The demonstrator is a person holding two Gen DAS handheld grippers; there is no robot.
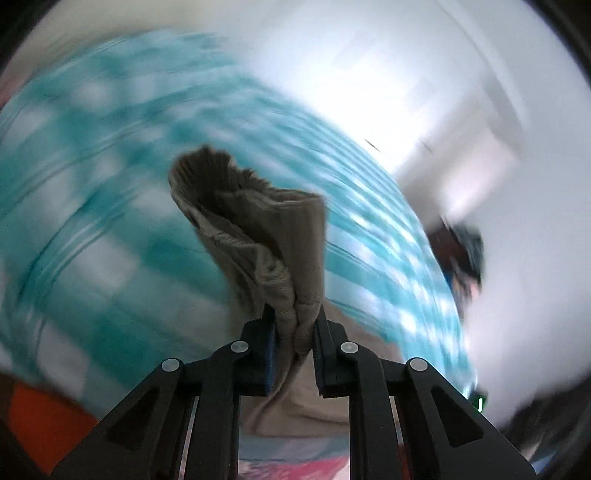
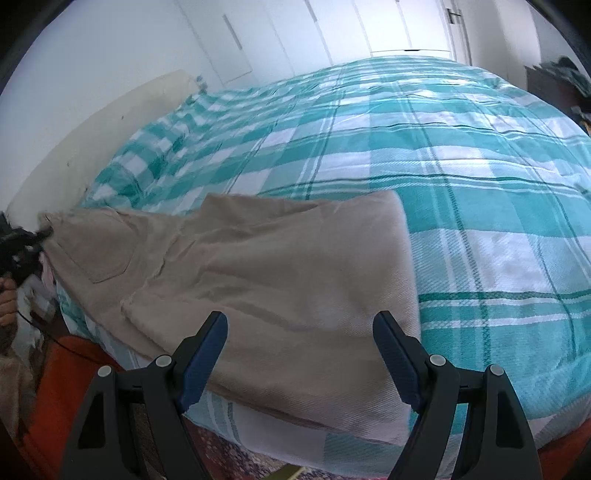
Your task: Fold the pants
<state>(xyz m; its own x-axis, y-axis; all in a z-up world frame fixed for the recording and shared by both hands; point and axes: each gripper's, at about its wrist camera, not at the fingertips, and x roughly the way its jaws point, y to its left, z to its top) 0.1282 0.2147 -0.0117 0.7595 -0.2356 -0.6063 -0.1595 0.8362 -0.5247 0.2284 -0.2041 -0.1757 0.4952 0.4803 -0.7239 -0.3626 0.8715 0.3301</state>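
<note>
Beige pants (image 2: 280,280) lie on a bed with a teal and white checked cover (image 2: 461,155), near its front edge. My left gripper (image 1: 293,325) is shut on a bunched part of the pants (image 1: 258,221), which stands up between its fingers; that view is blurred by motion. In the right wrist view the left gripper (image 2: 40,232) shows at the far left, holding the waistband end. My right gripper (image 2: 301,325) is open and empty, just above the pants' near edge.
A cream headboard (image 2: 92,147) runs along the left of the bed. White wardrobe doors (image 2: 332,29) stand behind. A dark stand with clothes (image 2: 557,85) is at the far right. An orange surface (image 2: 59,391) and a patterned rug (image 2: 236,454) lie below the bed edge.
</note>
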